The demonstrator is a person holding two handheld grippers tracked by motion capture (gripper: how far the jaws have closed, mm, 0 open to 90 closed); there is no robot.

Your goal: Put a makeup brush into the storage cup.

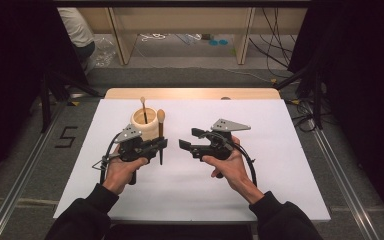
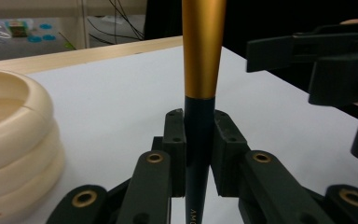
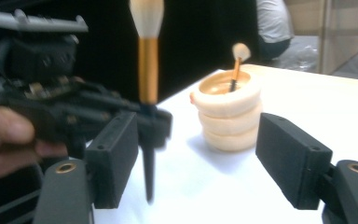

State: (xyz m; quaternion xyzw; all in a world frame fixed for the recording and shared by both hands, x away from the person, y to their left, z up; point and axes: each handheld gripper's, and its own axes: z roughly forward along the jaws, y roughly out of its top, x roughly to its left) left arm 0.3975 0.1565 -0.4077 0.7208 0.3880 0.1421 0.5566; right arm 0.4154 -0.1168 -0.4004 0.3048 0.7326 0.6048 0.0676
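Note:
My left gripper (image 1: 163, 144) is shut on the dark handle of a makeup brush (image 1: 160, 131) and holds it upright, its gold ferrule (image 2: 203, 46) and pale bristle head (image 3: 147, 14) pointing up. Just behind and to its left, a cream ribbed holder (image 1: 145, 125) stands on the white table top, with a smaller brush (image 1: 143, 107) leaning inside it. My right gripper (image 1: 187, 138) hovers open a short way to the right of the held brush, jaws wide apart and nothing between them. From the right gripper view the holder (image 3: 228, 112) sits beyond my open jaws.
A white sheet (image 1: 260, 190) covers the table, with a wooden strip (image 1: 190, 93) along the far edge. Beyond it are shelving legs, floor cables (image 1: 280, 55) and a seated person (image 1: 77, 30) at the back left. A "5" mark (image 1: 66, 136) is on the floor at left.

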